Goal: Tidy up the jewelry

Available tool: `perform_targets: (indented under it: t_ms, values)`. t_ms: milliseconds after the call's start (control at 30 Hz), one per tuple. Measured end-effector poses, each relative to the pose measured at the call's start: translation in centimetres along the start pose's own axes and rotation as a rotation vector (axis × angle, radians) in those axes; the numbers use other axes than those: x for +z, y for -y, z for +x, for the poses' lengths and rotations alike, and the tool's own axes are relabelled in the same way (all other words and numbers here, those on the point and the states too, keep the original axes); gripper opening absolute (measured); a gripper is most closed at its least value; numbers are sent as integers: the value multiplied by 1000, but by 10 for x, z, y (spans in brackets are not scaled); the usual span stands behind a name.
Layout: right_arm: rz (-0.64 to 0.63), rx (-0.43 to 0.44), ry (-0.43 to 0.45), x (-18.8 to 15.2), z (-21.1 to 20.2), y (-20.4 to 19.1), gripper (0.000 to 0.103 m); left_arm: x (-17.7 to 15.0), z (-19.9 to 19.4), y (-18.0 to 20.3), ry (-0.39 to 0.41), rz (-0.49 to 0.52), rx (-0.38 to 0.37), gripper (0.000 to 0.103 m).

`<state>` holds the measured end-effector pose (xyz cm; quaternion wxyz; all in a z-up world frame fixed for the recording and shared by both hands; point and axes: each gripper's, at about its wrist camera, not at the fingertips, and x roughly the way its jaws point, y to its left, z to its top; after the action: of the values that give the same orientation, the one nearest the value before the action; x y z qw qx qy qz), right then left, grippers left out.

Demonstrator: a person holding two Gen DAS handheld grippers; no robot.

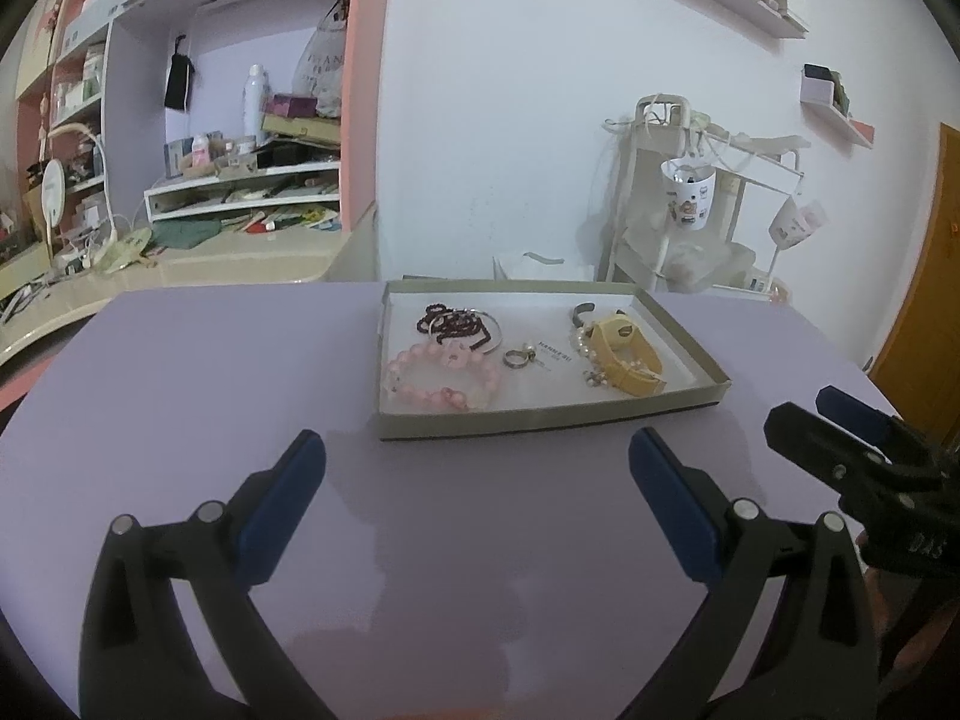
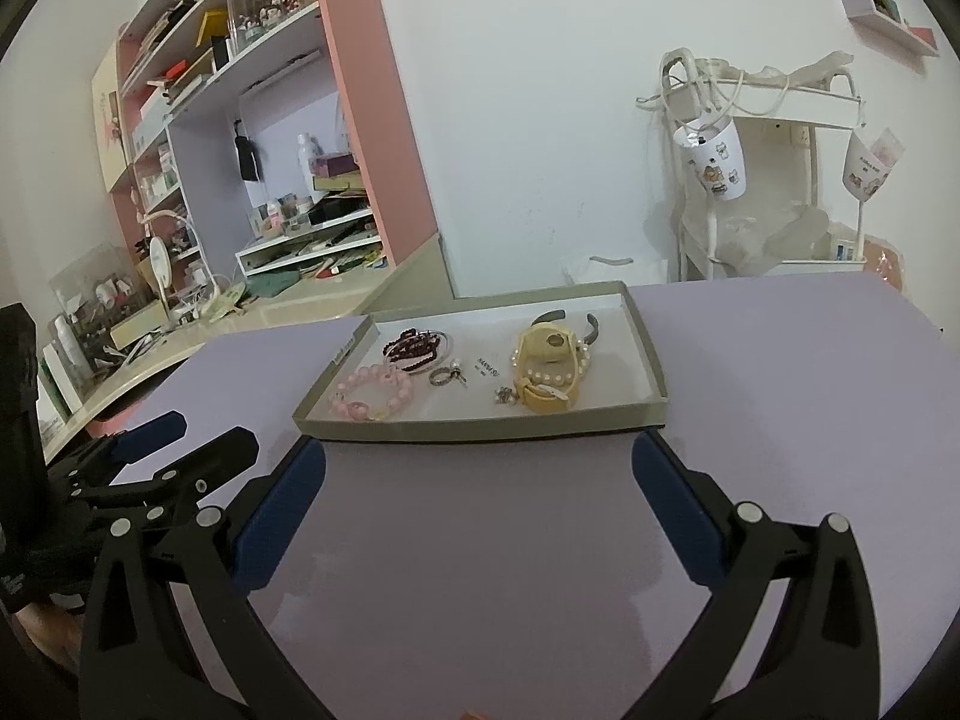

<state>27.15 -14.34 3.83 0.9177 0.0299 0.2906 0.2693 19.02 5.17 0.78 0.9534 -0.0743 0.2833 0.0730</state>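
Nearest, left gripper [image 1: 477,483]: both blue-padded fingers spread wide, nothing between them, held low over bare lilac table [image 1: 198,372]. Same for right gripper [image 2: 478,483]: fully spread, empty, fingertips just short of the near wall of the tray. Seen also from the left wrist view, off to the right of the left tongs.

Just ahead of both tongs: shallow cardboard box lid serving as tray [image 1: 540,420], lying flat on the table, straight ahead of the right tongs and ahead and slightly right of the left.

Inside, near edge, left side: pink bead bracelet [image 1: 441,375]. Right side: yellow watch [image 2: 549,369] with a pearl bracelet [image 2: 546,373] looped around its strap; small metal charm [image 2: 503,396] just beside it. Centre: silver ring [image 2: 443,377], touching a small pearl earring [image 2: 457,367]; printed label [image 1: 553,350] next to them.

Farther back, left: dark red bead strand [image 1: 453,327] tangled with a silver bangle [image 1: 493,333]. Farther back, right: dark curved cuff [image 1: 581,312], partly hidden behind the watch.

All jewellery already inside the tray, none on the table; consistent either with sorting finished or with pieces gathered and awaiting separation. Not settled by these views.

For any grasp here: approach from above, narrow the fingers beforehand, pinch a single strand, avoid dragging tangled neighbours, steady the light tray with the other tongs.
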Motion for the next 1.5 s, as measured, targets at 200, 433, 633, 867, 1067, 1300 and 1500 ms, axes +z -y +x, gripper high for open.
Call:
perform_targets:
  t_ms: [200, 433, 633, 867, 1067, 1300, 1500]
  values:
    - [-15, -4, 2, 3, 5, -4, 102, 1, 3, -5, 4, -13, 8, 101]
    - [-22, -9, -10, 4, 13, -6, 102, 2, 7, -11, 1, -29, 9, 101]
    - [-14, -11, -13, 3, 14, -5, 102, 1, 8, -11, -3, -29, 3, 101]
    - [-11, -9, -12, 4, 14, -4, 102, 0, 11, -8, -5, -18, -3, 101]
    - [0, -11, -10, 3, 15, -1, 102, 0, 11, -7, -2, -20, -10, 101]
    - [0, -12, -9, 3, 16, 1, 102, 1, 12, -6, -1, -25, -28, 101]
    - [10, -15, -9, 3, 16, 3, 102, 3, 14, -3, 0, -27, -46, 101]
